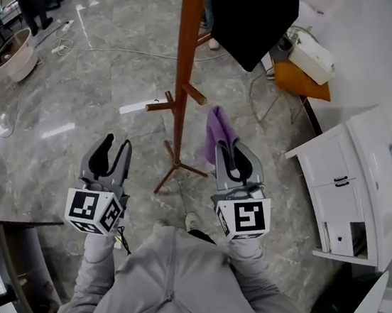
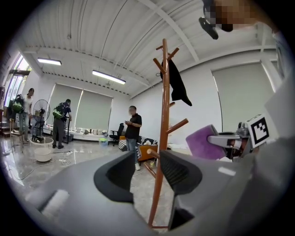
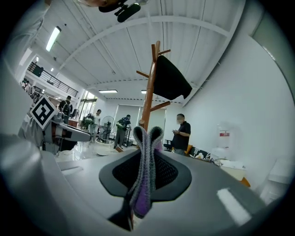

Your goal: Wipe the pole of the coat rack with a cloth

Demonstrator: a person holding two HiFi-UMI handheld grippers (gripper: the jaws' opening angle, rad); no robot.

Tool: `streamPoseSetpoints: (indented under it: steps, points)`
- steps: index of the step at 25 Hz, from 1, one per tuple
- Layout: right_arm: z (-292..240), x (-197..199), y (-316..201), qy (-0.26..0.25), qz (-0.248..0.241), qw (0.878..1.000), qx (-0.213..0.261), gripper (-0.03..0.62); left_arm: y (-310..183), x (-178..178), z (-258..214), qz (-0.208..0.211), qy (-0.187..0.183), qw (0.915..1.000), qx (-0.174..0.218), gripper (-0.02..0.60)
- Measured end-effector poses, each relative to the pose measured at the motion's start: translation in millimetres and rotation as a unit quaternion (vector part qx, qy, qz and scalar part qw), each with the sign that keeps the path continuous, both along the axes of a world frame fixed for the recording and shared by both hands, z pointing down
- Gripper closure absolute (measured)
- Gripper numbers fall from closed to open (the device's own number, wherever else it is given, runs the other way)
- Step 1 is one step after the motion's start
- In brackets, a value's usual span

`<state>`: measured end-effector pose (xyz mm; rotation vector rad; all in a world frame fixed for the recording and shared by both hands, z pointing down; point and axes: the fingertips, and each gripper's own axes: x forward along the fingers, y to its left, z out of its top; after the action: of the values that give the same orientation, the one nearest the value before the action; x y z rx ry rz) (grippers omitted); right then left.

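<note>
Approach stage, by the look of it: a person stands w/ a gripper in each hand facing the coat rack [image 1: 174,158], wiping not yet begun. The right gripper [image 1: 233,153] has its jaws clamped together on a folded purple cloth [image 1: 217,132], which sticks up past the tips; the right gripper view shows the fold pinched betw. the two ribbed pads. In the head view the cloth hangs just beside the wooden pole [image 1: 183,79], on its right, level w/ the lower pegs [image 1: 194,94] and apart from the wood. No contact shows in any view. The left gripper [image 1: 114,150] holds nothing, jaws moderately apart; in its own view the pole's lower stretch shows through the gap, well beyond the tips. A black garment [image 1: 251,13] hangs from the rack's upper part. Next move prob. calls for swinging the cloth left until it presses on the pole, then running it along the shaft, working around the pegs; the free left gripper could steady the rack, since a light stand may tip or turn under a sideways push.
</note>
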<state>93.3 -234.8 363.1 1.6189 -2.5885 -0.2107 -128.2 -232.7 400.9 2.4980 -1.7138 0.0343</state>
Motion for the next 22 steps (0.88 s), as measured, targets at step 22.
streamPoseSetpoints:
  steps: [22]
  points:
    - [24, 30, 3, -0.044, 0.015, 0.999, -0.027, 0.542, 6, 11, -1, -0.002, -0.008, 1.0000, 0.000, 0.403]
